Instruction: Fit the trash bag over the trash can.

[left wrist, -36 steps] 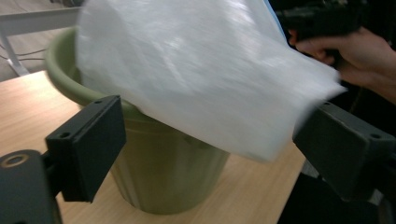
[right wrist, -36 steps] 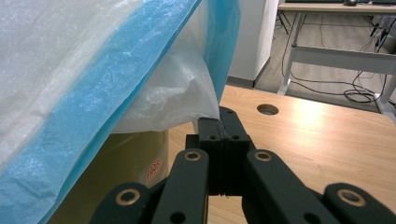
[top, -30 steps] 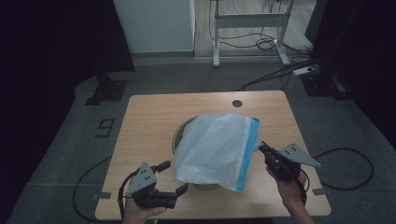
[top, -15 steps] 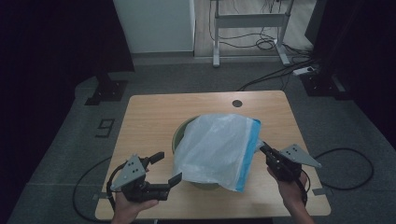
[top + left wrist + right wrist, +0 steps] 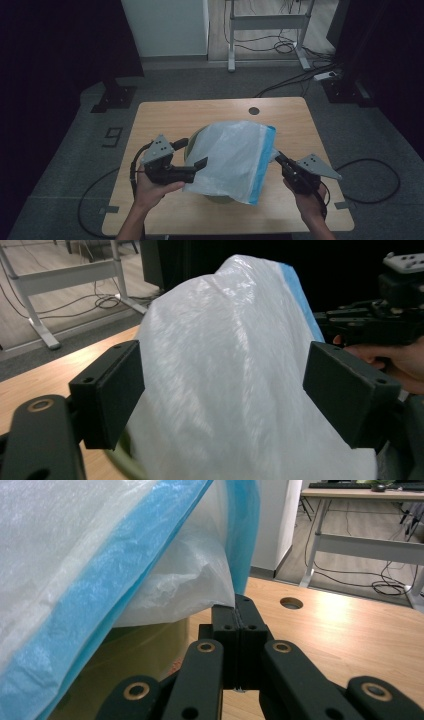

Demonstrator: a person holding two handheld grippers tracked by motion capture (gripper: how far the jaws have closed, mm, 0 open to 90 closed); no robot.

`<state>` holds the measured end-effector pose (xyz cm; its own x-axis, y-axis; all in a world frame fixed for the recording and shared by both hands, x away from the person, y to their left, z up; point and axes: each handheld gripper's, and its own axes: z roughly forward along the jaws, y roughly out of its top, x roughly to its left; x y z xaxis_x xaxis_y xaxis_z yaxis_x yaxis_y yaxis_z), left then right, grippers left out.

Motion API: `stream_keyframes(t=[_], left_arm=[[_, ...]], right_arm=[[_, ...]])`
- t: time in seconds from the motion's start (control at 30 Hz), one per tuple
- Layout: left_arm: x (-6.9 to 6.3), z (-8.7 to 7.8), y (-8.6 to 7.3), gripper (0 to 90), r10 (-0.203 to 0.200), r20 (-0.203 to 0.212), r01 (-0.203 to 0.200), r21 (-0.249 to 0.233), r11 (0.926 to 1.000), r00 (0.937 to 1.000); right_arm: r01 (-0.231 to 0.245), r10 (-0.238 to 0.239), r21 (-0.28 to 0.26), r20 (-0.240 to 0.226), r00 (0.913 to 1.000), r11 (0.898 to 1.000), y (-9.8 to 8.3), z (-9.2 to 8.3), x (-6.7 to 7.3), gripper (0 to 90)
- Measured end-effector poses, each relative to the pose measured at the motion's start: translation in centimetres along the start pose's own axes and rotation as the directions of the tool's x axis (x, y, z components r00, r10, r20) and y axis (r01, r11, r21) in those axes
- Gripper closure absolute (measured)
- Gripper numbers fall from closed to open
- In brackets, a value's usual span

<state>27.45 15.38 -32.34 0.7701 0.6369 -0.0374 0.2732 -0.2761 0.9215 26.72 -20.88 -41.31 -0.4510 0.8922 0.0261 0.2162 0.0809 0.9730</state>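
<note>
Pinches the blue-trimmed edge of the plastic bag [image 5: 230,155] in the right tongs [image 5: 278,156], pads pressed flat together on the film, toward the right side of the counter [image 5: 165,115]. Holds the left tongs [image 5: 192,154] agape at the bag's left flank, jaws just lately narrowing, with the film bulging between the pads yet pressed by neither. Drapes the bag over the olive bowl [image 5: 191,140] near the middle of the counter, hiding most of the rim. Risks, most likely, closing the left tongs on a loose fold of slippery film and losing it at the first pull. Risks as well snagging the film on the rim and dragging or tipping the bowl toward the near edge. Could strain or tear the thin film at the right-hand pinch through a hard sideways tug. Leaves bare wood behind the bowl up to the cable hole [image 5: 254,110] and some on either side. Leaves little room in front, with both hands close to the near edge.
</note>
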Motion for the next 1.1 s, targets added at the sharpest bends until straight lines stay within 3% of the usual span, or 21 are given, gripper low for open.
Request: stream_keyframes(t=[0.17, 0.27, 0.4, 0.5, 0.63, 0.77, 0.87, 0.97, 1.1], left_arm=[[-0.1, 1.5, 0.8, 20.5, 0.009, 0.004, -0.009, 0.016, 0.9998, 1.0000], [0.0, 2.3, 1.1, 28.1, 0.014, -0.008, -0.014, 0.026, 0.9996, 0.9999], [0.0, 3.0, 0.8, 53.7, 0.033, -0.036, -0.032, 0.021, 0.9993, 0.9988], [0.1, 3.1, 0.4, 74.5, 0.024, -0.016, -0.024, 0.013, 0.9996, 0.9996], [0.4, 3.0, -0.1, 89.4, 0.000, -0.008, 0.000, 0.002, 1.0000, 1.0000], [1.0, 2.3, -0.5, 90.0, -0.027, -0.014, 0.027, -0.031, 0.9992, 0.9995], [1.6, 1.6, -0.9, 90.0, -0.073, -0.007, 0.072, -0.067, 0.9952, 0.9973], [2.3, 1.0, -1.3, 90.0, -0.114, 0.018, 0.115, -0.082, 0.9899, 0.9933], [2.8, 0.9, -1.9, 90.0, -0.146, 0.029, 0.148, -0.087, 0.9851, 0.9888]], right_arm=[[0.011, -0.011, -0.003, -0.017, 0.9998, 1.000, 0.3, 0.2, 0.7, 88.3], [0.017, -0.017, -0.005, -0.024, 0.9996, 1.000, 0.5, 0.2, 1.0, 88.3], [0.019, -0.019, -0.010, -0.030, 0.9994, 1.000, 0.6, 0.2, 1.2, 88.3], [0.020, -0.021, -0.011, -0.035, 0.9992, 1.000, 0.5, 0.2, 1.2, 88.3], [0.017, -0.017, -0.009, -0.034, 0.9993, 1.000, 0.2, 0.1, 1.1, 88.3], [0.014, -0.014, 0.000, -0.031, 0.9994, 1.000, -0.3, -0.1, 0.8, 87.8], [0.016, -0.015, 0.011, -0.030, 0.9994, 1.000, -0.8, -0.3, 0.4, 86.2], [0.007, -0.006, 0.015, -0.051, 0.9987, 1.000, -1.4, -0.7, 0.0, 78.4], [0.010, -0.011, -0.020, -0.090, 0.9959, 1.000, -1.5, -2.1, 0.3, 63.8]])
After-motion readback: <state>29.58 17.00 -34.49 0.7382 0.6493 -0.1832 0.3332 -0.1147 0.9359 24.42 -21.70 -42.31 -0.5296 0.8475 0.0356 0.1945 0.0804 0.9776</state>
